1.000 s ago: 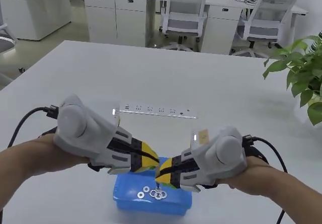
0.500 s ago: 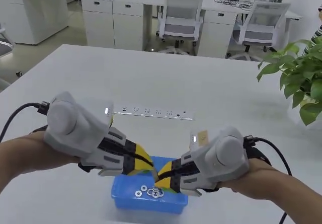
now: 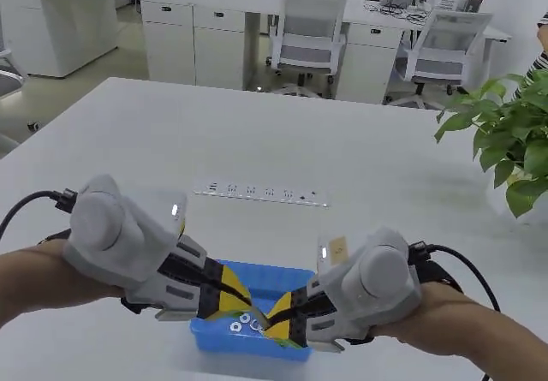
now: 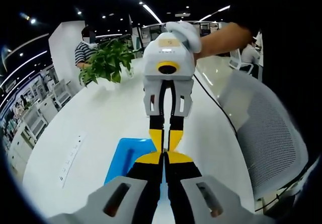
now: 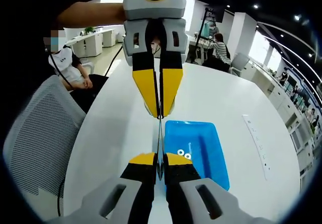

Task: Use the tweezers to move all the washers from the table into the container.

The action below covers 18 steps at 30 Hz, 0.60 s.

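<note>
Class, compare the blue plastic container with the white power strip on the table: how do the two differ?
The blue plastic container is a broad open tray; the white power strip is long and narrow. The container holds small metal washers; the strip shows only sockets. The container sits nearer the front edge of the white table than the strip. Both rest flat on it.

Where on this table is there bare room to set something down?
Bare table lies beyond the power strip out to the far edge, and right toward the plant. It is crowded near you: the left gripper and right gripper meet over the blue container.
</note>
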### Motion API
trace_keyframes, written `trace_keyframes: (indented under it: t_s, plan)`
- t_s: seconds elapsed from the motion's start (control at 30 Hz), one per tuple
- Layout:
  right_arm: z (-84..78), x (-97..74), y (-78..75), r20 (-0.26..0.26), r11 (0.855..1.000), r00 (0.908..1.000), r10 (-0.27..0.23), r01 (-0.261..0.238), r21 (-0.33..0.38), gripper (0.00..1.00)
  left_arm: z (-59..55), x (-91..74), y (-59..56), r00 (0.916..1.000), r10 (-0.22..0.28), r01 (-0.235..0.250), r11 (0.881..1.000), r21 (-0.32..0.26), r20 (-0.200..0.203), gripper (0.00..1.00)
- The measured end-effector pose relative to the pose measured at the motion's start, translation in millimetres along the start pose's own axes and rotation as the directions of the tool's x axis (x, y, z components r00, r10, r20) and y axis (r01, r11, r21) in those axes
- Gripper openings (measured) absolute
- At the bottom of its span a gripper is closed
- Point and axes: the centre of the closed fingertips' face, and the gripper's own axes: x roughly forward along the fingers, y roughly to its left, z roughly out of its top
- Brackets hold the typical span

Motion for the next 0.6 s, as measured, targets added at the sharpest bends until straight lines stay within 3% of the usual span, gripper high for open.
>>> trace_keyframes:
  t_s: [0.07,0.4,0.6]
  plan:
    - [-1.7,0.7,3.7,-0.010,1.000,0.9999,0.008,-0.008,-0.003,0.06,-6.5,0.0,-3.8,0.9996,-0.008,0.008,1.000,0.010,-0.028,0.05]
    - [-11.3,7.1,16.9,-0.044,0.999,0.9985,0.033,-0.033,-0.006,0.07,-25.5,5.7,-16.2,0.9974,-0.026,0.026,1.000,-0.003,-0.067,0.05]
    - [-18.5,13.4,25.7,-0.058,0.999,0.9972,0.047,-0.047,-0.006,0.07,-45.6,11.1,-24.9,0.9931,-0.037,0.035,0.999,-0.019,-0.112,0.05]
